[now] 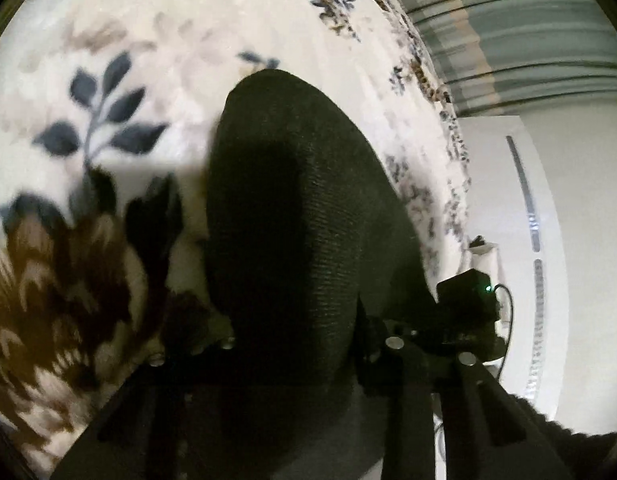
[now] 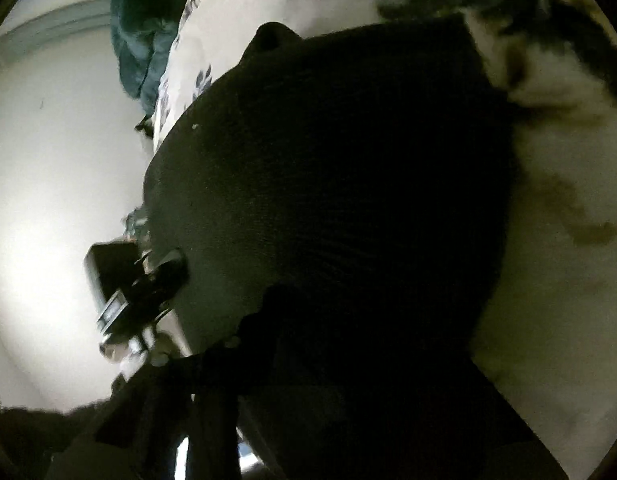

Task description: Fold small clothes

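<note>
A dark ribbed knit garment [image 1: 292, 208] fills the middle of the left wrist view and hangs in front of a floral blanket [image 1: 120, 60]. It covers my left gripper's fingers, so the jaws are hidden. In the right wrist view the same dark garment [image 2: 340, 184] fills most of the frame and hides my right gripper's fingers too. The other gripper's black body [image 1: 464, 304] shows at the right of the left wrist view, and it also shows in the right wrist view [image 2: 140, 288] at the garment's left edge.
The white blanket with blue and brown leaves [image 2: 548, 240] covers the bed. A white wall [image 2: 56, 184] and a white cabinet door [image 1: 504, 208] stand beside the bed. Teal cloth [image 2: 140, 20] lies at the bed's far end. Striped curtains [image 1: 508, 40] hang behind.
</note>
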`<state>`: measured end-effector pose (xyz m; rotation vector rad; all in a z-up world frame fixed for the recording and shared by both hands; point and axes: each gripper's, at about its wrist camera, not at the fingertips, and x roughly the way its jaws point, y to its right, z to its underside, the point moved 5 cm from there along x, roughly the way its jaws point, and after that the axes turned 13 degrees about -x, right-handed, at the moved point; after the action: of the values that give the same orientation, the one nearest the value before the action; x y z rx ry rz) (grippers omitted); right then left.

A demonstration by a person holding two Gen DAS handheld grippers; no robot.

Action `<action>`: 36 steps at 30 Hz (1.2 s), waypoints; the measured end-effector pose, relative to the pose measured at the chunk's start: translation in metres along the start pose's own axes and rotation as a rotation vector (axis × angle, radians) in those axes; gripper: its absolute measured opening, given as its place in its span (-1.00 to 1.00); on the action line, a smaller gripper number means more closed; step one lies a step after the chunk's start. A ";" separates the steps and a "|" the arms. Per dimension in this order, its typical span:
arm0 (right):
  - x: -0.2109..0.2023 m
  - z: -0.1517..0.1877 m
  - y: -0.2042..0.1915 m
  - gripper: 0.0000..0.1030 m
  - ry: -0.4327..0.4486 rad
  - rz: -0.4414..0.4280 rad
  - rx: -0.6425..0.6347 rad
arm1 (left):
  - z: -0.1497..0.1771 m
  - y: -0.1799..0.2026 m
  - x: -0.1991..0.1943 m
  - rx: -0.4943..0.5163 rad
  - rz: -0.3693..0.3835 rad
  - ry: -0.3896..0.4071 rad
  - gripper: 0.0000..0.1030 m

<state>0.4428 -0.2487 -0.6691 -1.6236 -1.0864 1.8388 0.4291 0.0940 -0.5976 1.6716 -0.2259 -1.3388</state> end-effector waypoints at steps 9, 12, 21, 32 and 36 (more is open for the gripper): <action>-0.050 -0.042 -0.043 -0.71 0.141 0.036 -0.032 | -0.071 0.064 0.006 0.110 0.021 -0.037 -0.49; -0.069 -0.087 -0.048 -0.71 0.203 0.040 -0.030 | -0.114 0.090 0.018 0.158 0.025 -0.032 -0.48; -0.082 -0.222 -0.007 -0.71 0.290 0.143 0.006 | -0.242 0.122 0.114 0.241 -0.112 -0.065 -0.42; -0.091 -0.222 0.014 0.64 0.213 0.652 0.007 | -0.240 0.130 0.129 0.329 -0.382 0.038 0.10; -0.101 -0.191 -0.005 1.00 0.223 0.895 -0.013 | -0.221 0.145 0.102 0.404 -0.514 0.207 0.97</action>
<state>0.6472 -0.2736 -0.6029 -2.4968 -0.2530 2.0391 0.7102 0.0715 -0.5671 2.3042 0.0703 -1.5441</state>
